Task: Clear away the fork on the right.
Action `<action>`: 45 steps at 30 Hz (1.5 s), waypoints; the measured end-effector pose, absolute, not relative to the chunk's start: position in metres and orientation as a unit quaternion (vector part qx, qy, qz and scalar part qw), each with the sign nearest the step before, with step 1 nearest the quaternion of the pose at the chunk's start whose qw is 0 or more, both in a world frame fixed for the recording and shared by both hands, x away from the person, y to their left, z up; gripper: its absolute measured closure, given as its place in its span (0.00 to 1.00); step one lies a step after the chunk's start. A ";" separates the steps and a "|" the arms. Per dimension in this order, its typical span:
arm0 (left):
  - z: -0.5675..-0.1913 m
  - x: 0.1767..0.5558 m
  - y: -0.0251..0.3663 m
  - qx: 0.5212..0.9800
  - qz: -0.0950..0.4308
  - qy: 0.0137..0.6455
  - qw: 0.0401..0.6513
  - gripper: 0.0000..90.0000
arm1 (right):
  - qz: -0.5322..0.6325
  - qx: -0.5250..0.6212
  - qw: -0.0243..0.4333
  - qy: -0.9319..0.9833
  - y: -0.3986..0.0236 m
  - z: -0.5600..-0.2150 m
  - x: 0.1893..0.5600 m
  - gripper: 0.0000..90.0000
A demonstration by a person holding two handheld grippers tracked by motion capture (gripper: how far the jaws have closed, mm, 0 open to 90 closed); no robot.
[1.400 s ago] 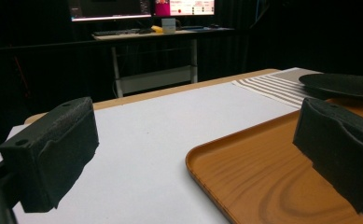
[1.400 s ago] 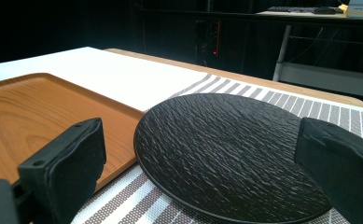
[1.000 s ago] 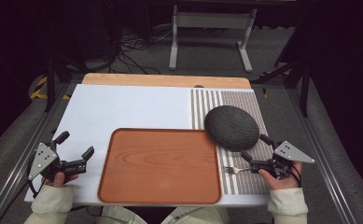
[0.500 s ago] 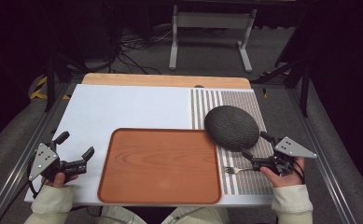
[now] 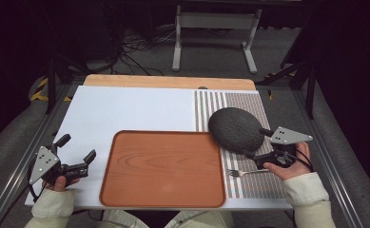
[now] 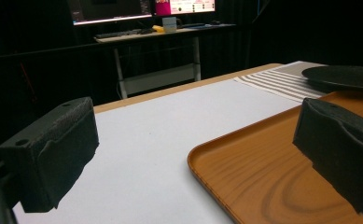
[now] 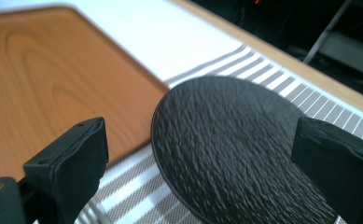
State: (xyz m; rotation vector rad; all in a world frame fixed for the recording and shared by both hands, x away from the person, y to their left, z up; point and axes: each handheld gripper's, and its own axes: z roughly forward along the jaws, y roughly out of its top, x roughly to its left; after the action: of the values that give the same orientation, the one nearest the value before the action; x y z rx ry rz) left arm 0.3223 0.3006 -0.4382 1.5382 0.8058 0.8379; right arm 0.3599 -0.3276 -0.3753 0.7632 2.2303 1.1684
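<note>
Plate (image 5: 235,129), dark and textured, lies right of centre on the striped mat (image 5: 249,102), touching the tray (image 5: 163,168). It is framed by the right gripper (image 5: 255,145), jaws spread wide. Its near rim should probably be taken squarely. The left gripper (image 5: 76,153), lower left, gapes empty.

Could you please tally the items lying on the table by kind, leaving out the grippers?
Wooden tray: 1
Dark textured plate: 1
Fork: 1
Striped placemat: 1
White mat: 1
Total: 5
</note>
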 end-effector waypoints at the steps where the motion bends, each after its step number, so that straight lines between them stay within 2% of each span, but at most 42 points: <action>1: -0.438 0.322 0.300 0.655 0.358 0.344 0.570 0.01 | 0.416 0.273 0.249 0.831 -0.326 -0.373 0.362 0.05; 21: -0.438 0.322 0.301 0.656 0.358 0.344 0.569 0.01 | 0.258 0.208 0.200 0.922 -0.307 -0.359 0.379 0.09; 45: -0.438 0.322 0.300 0.655 0.358 0.343 0.570 0.01 | 0.140 0.161 0.129 0.969 -0.304 -0.369 0.390 0.13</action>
State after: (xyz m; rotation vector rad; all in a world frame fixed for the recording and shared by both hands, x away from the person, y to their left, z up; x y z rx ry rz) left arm 0.3221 0.3004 -0.4382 1.5382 0.8063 0.8394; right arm 0.3897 -0.3036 -0.3688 0.4670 2.8162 0.4077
